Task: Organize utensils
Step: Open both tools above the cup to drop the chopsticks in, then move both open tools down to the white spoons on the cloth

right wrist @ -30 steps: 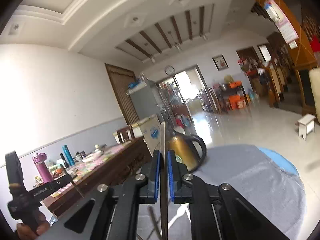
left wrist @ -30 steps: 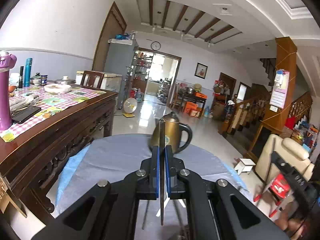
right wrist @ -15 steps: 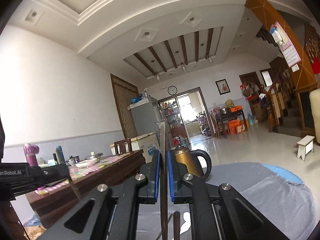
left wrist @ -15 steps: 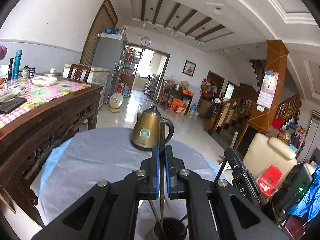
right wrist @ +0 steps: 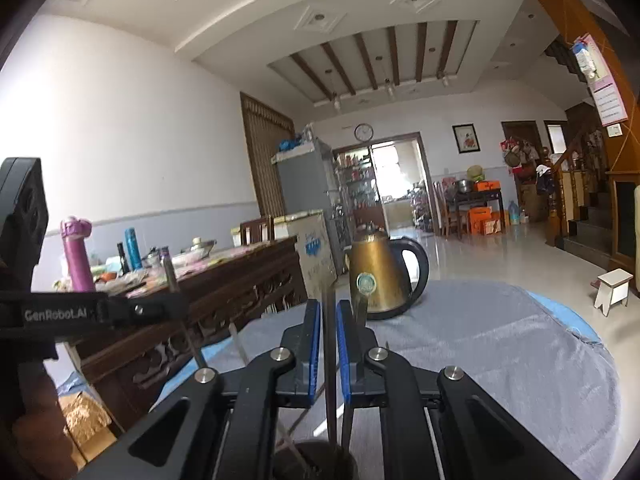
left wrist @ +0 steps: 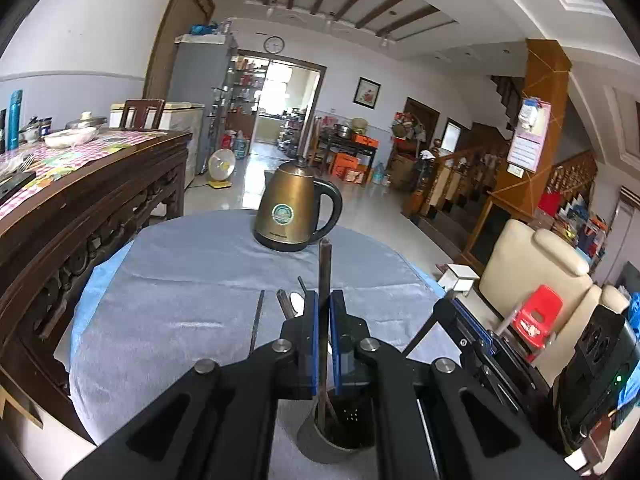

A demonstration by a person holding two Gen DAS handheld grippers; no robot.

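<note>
My left gripper (left wrist: 324,304) is shut on a thin dark utensil handle (left wrist: 324,264) that stands upright; its lower end reaches into a dark round holder (left wrist: 340,436) on the grey-clothed round table (left wrist: 180,300). More handles (left wrist: 256,320) stick up from the holder. My right gripper (right wrist: 328,312) is shut on another thin utensil (right wrist: 330,360), upright, its lower end at the holder's rim (right wrist: 316,456). The left gripper shows at the left of the right wrist view (right wrist: 120,312), the right gripper at the right of the left wrist view (left wrist: 472,328).
A brass electric kettle (left wrist: 296,208) stands at the table's far side. A dark carved wooden sideboard (left wrist: 80,216) with bottles and dishes runs along the left. A cream armchair (left wrist: 532,264) and red stool (left wrist: 536,316) stand to the right.
Both grippers have tilted down and come lower over the table. The holder has come into view under both, and both utensils now reach down into it.
</note>
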